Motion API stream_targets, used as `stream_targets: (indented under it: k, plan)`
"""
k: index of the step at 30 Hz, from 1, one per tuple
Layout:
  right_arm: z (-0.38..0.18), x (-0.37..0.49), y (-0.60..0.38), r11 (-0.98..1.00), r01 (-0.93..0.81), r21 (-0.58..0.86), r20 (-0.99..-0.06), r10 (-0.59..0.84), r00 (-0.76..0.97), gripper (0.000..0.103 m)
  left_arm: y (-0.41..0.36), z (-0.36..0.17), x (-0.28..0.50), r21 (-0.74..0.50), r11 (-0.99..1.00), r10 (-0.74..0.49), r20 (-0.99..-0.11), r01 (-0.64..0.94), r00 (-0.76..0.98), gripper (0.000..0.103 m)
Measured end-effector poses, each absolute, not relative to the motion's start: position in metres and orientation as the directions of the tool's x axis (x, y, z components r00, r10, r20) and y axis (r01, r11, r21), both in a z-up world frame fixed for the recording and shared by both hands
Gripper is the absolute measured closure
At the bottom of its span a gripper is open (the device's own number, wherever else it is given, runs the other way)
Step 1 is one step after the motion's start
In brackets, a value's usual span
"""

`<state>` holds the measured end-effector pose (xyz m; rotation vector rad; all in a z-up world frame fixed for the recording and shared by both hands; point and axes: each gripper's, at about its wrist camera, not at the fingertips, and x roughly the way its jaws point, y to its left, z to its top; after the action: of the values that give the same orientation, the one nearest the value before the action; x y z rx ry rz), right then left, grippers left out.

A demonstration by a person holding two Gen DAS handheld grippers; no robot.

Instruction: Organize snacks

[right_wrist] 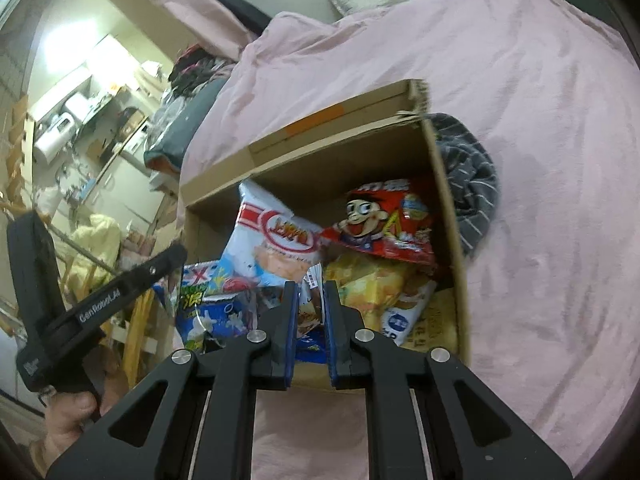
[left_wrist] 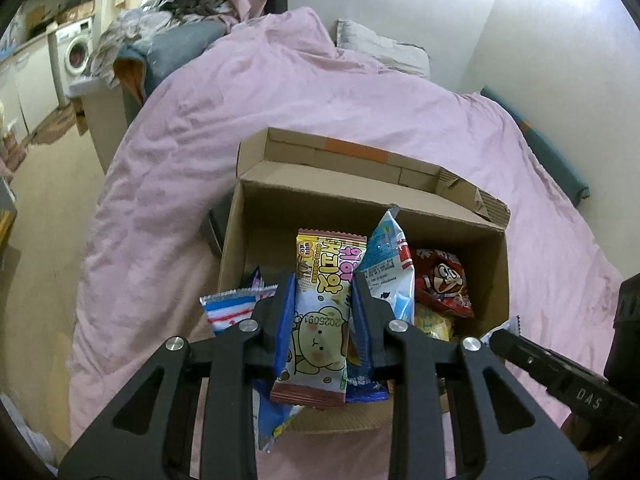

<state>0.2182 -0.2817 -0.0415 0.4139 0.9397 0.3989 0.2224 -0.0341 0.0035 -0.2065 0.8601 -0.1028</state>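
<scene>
An open cardboard box (left_wrist: 280, 216) stands on the pink bed and holds several snack packets. My left gripper (left_wrist: 323, 282) is shut on a yellow and white cartoon snack packet (left_wrist: 320, 320) and holds it over the box's near edge. A light blue bag (left_wrist: 390, 264) and a red cartoon bag (left_wrist: 444, 284) lie inside. In the right wrist view the box (right_wrist: 448, 200) shows the red bag (right_wrist: 384, 220), a white and blue bag (right_wrist: 276, 240) and a yellow bag (right_wrist: 372, 284). My right gripper (right_wrist: 310, 285) hovers over the near edge, its jaws a narrow gap apart with nothing between them.
The pink duvet (left_wrist: 280, 100) covers the bed around the box. A grey striped cloth (right_wrist: 472, 184) lies against the box's right side. A pillow (left_wrist: 380, 46) lies at the far end. A washing machine (left_wrist: 76, 50) and clutter stand at the far left.
</scene>
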Motion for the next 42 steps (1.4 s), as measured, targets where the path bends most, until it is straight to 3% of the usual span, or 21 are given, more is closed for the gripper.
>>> stream_targets:
  k: [13, 18, 21, 24, 25, 26, 27, 29, 34, 36, 37, 39, 42]
  plan:
    - [-0.057, 0.221, -0.263, 0.869, -0.169, 0.466, -0.729, 0.485, 0.484, 0.09, -0.046, 0.002, 0.223, -0.241, 0.969, -0.223, -0.756, 0.055, 0.615, 0.078]
    - [-0.057, 0.221, -0.263, 0.872, -0.168, 0.46, -0.729, 0.479, 0.489, 0.086, -0.046, 0.005, 0.219, -0.232, 0.972, -0.209, -0.745, 0.048, 0.633, 0.047]
    - [-0.055, 0.22, -0.261, 0.873, -0.181, 0.454, -0.725, 0.479, 0.495, 0.086, -0.045, 0.007, 0.216, -0.236, 0.97, -0.214, -0.739, 0.052, 0.639, 0.034]
    - [-0.051, 0.22, -0.263, 0.866, -0.18, 0.466, -0.711, 0.487, 0.507, 0.082, -0.046, 0.012, 0.212, -0.21, 0.976, -0.196, -0.733, 0.057, 0.651, 0.031]
    - [-0.05, 0.22, -0.264, 0.869, -0.173, 0.464, -0.709, 0.481, 0.516, 0.079, -0.047, 0.015, 0.21, -0.193, 0.98, -0.181, -0.73, 0.055, 0.659, 0.031]
    - [-0.048, 0.219, -0.266, 0.874, -0.165, 0.457, -0.708, 0.47, 0.528, 0.067, -0.047, 0.017, 0.208, -0.178, 0.983, -0.167, -0.727, 0.052, 0.666, 0.031]
    - [-0.045, 0.218, -0.268, 0.876, -0.16, 0.455, -0.7, 0.463, 0.543, 0.045, -0.047, 0.02, 0.204, -0.154, 0.987, -0.148, -0.719, 0.052, 0.679, 0.031]
    - [-0.039, 0.213, -0.272, 0.87, -0.166, 0.465, -0.67, 0.468, 0.577, 0.022, -0.049, 0.027, 0.197, -0.109, 0.992, -0.122, -0.699, 0.064, 0.705, 0.031]
    - [-0.016, 0.201, -0.277, 0.883, -0.184, 0.433, -0.626, 0.441, 0.643, 0.018, -0.031, 0.043, 0.178, -0.091, 0.996, -0.058, -0.652, -0.002, 0.756, 0.03]
    - [-0.004, 0.189, -0.278, 0.897, -0.192, 0.399, -0.612, 0.416, 0.673, 0.009, -0.024, 0.044, 0.171, -0.072, 0.997, -0.033, -0.647, -0.017, 0.762, 0.012]
    - [0.003, 0.18, -0.277, 0.909, -0.199, 0.367, -0.604, 0.396, 0.692, 0.007, -0.022, 0.044, 0.165, -0.034, 0.999, 0.007, -0.637, -0.037, 0.771, 0.008]
    - [0.011, 0.168, -0.273, 0.928, -0.197, 0.317, -0.599, 0.357, 0.717, 0.001, -0.018, 0.042, 0.153, 0.014, 0.998, 0.058, -0.624, -0.063, 0.78, 0.006]
    - [0.02, 0.141, -0.264, 0.95, -0.207, 0.236, -0.583, 0.309, 0.752, 0.0, -0.008, 0.039, 0.136, -0.029, 0.998, 0.028, -0.645, -0.061, 0.764, 0.0]
